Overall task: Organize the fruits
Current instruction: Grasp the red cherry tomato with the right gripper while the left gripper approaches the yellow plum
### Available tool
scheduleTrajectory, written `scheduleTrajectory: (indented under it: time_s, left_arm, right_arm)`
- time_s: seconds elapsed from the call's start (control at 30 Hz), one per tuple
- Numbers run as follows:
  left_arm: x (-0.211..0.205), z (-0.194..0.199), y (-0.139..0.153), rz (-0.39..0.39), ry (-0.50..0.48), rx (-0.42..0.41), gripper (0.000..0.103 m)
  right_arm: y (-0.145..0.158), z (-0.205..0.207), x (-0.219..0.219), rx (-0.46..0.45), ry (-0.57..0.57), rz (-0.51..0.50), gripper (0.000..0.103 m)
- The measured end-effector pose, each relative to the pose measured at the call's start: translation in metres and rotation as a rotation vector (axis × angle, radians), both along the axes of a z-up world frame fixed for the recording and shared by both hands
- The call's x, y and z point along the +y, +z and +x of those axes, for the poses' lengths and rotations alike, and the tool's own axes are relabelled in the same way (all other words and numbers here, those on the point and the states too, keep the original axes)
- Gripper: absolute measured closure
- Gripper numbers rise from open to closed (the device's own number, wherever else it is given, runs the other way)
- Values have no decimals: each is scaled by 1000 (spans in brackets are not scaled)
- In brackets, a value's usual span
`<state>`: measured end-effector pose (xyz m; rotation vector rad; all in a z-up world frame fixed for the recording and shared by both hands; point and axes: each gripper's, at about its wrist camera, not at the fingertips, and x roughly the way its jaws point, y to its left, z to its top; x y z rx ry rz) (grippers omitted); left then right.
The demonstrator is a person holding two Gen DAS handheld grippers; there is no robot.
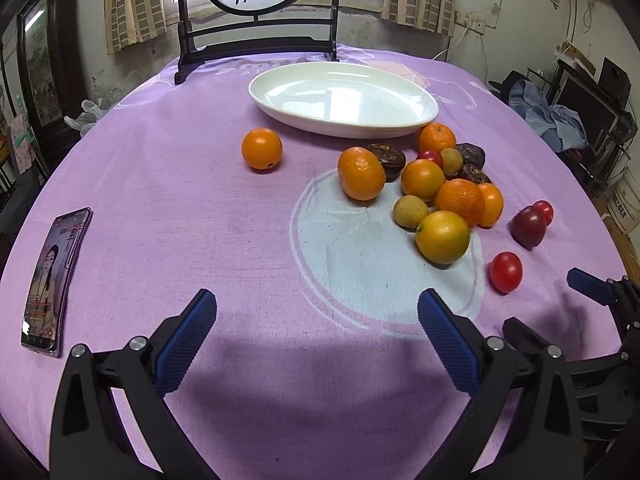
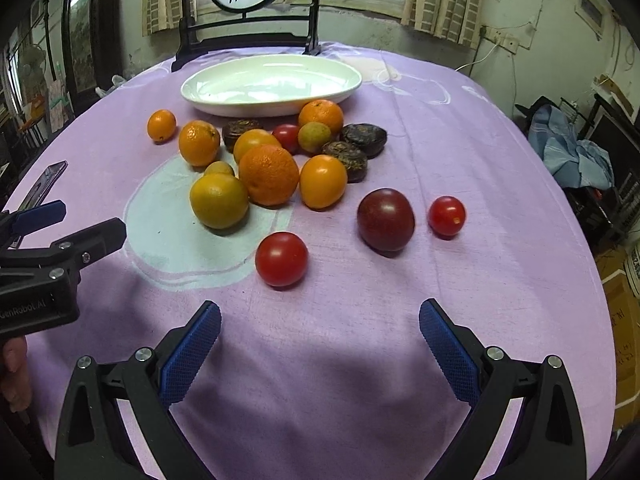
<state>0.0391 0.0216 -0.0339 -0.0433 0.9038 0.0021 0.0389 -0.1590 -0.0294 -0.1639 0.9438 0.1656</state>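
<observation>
A white oval dish (image 1: 344, 98) stands empty at the far side of the purple tablecloth; it also shows in the right wrist view (image 2: 272, 84). In front of it lies a heap of oranges (image 1: 360, 174) (image 2: 268, 174), small green-yellow fruits (image 1: 410, 211), dark wrinkled fruits (image 2: 364, 138) and red tomatoes (image 2: 281, 258). One orange (image 1: 262, 148) lies apart to the left. A dark purple fruit (image 2: 385, 219) and a small tomato (image 2: 446, 215) lie to the right. My left gripper (image 1: 316, 332) is open and empty, short of the heap. My right gripper (image 2: 320, 340) is open and empty, just short of the near tomato.
A phone (image 1: 54, 280) with a lit screen lies at the left edge of the table. A dark wooden stand with a round painted panel (image 1: 256, 20) stands behind the dish. Cluttered shelves and blue cloth (image 2: 572, 152) are to the right, beyond the table edge.
</observation>
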Motion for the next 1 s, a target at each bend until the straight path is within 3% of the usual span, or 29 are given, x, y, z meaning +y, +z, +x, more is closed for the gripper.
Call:
scheduleTrajectory:
  time_s: [0.2, 0.3, 0.47, 0.53, 0.57, 0.7, 0.87, 1.0]
  left_arm:
    - [4, 10, -4, -13, 6, 17, 4]
    - [12, 14, -4, -20, 20, 20, 4]
    - [31, 20, -6, -23, 70, 33, 4]
    - [36, 22, -7, -28, 87, 43, 4]
    - [37, 23, -7, -32, 89, 49, 4]
    - [43, 21, -5, -53, 77, 58, 4]
    - [48, 15, 0, -56, 78, 44, 4]
    - [27, 13, 6, -48, 18, 36, 4]
  right_arm:
    - [-1, 16, 3, 32, 11, 25, 4]
    - [-4, 25, 2, 69, 18, 61, 28]
    - [-8, 32, 10, 76, 36, 35, 45]
    - [-8, 33, 12, 74, 56, 44, 69]
    - [-7, 34, 14, 78, 75, 66, 73]
    - [-5, 33, 20, 68, 89, 41, 74]
    - [0, 23, 5, 53, 98, 114, 74]
    - [1, 19, -9, 49, 81, 140, 74]
